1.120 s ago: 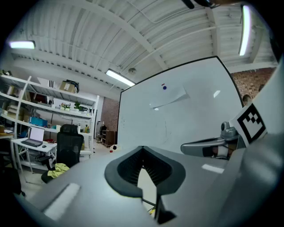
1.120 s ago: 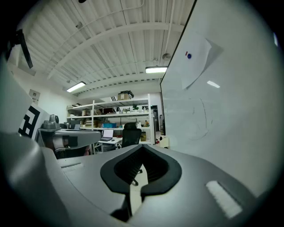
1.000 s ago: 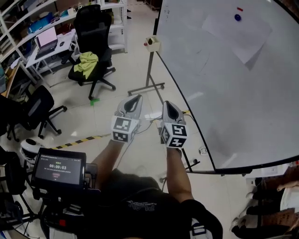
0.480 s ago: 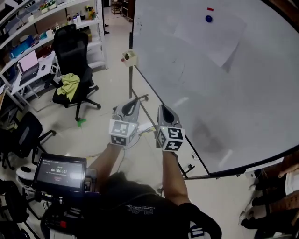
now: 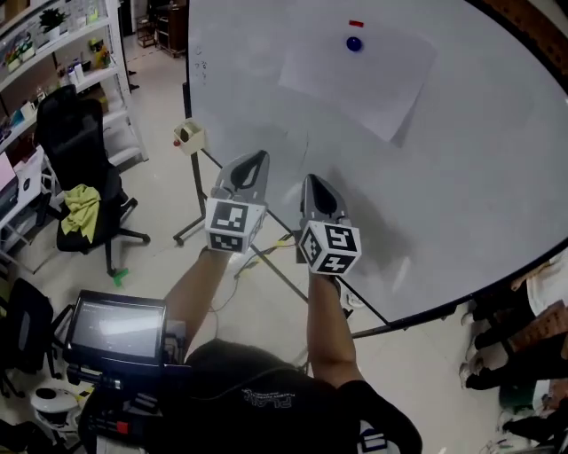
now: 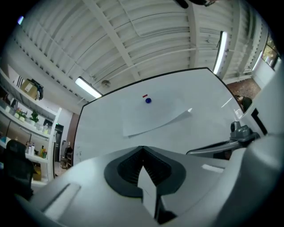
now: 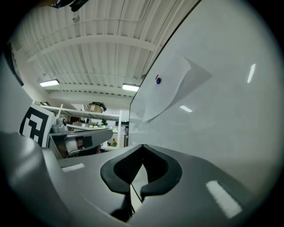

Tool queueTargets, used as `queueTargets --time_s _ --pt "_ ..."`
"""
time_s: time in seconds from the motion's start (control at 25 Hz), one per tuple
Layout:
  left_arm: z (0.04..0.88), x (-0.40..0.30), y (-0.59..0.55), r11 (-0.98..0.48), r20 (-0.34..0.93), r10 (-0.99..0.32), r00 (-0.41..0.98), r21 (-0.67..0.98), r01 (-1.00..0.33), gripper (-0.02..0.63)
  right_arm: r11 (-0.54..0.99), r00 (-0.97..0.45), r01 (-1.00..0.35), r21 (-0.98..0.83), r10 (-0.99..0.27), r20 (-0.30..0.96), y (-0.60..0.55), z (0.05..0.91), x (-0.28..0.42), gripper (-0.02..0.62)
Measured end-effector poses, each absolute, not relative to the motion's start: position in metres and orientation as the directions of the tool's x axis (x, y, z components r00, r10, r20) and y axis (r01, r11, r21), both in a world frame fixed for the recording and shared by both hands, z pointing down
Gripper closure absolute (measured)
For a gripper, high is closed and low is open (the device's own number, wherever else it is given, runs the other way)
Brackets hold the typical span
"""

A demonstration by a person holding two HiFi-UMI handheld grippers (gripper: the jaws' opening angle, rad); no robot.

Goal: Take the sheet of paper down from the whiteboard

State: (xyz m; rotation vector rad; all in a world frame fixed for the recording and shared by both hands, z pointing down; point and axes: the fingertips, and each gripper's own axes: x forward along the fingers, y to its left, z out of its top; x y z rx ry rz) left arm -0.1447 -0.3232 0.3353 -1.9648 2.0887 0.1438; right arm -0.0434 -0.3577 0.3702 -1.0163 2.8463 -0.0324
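Whiteboard (image 5: pixel 461 177): large white board on a wheeled stand, filling the upper right of the head view; it is mostly bare.
Office chair (image 5: pixel 75 160): black, on the floor at left, well apart from the board.
Sheet of paper (image 5: pixel 364 75): white, still up on the upper part of the whiteboard, hanging tilted; one lower corner stands off the surface.
Left gripper (image 5: pixel 252 164): raised toward the board, below the sheet and apart from it; jaws pressed together with nothing between them.
Right gripper (image 5: pixel 316 186): just beside the left one, also below the sheet; jaws closed and empty.
Cloth (image 5: pixel 82 206): yellow-green, draped on the chair seat.
Blue magnet (image 5: pixel 354 43): round, on the sheet near its top edge.
Red mark (image 5: pixel 356 24): small, on the board just above the magnet.
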Motion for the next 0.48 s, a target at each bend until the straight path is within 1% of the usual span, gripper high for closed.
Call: queueTargets --time_s 0.12,0.24,0.44,0.48 --pt "0.319 -0.156 -0.351 0.067 -0.256 -0.966 -0.026 -0.15 -0.986 0.604 0.727 -0.712 -0.674 -0.132 -0.687 -0.146 -0.38 0.359 -0.04 0.581" --pt "0.298 -0.156 -0.377 0.02 -0.248 -0.968 0.026 -0.183 -0.983 0.604 0.676 -0.65 -0.723 -0.143 -0.735 -0.193 -0.394 0.344 -0.028 0.581" --pt "0.257 -0.143 -0.41 -0.114 -0.301 -0.936 0.181 -0.227 -0.967 0.604 0.604 -0.555 -0.774 -0.191 -0.792 -0.254 -0.407 0.324 -0.007 0.58" --pt "0.249 -0.142 -0.416 -0.142 -0.314 -0.925 0.214 -0.237 -0.961 0.597 0.6 -0.549 -0.773 -0.208 -0.796 -0.256 -0.41 0.323 -0.008 0.567"
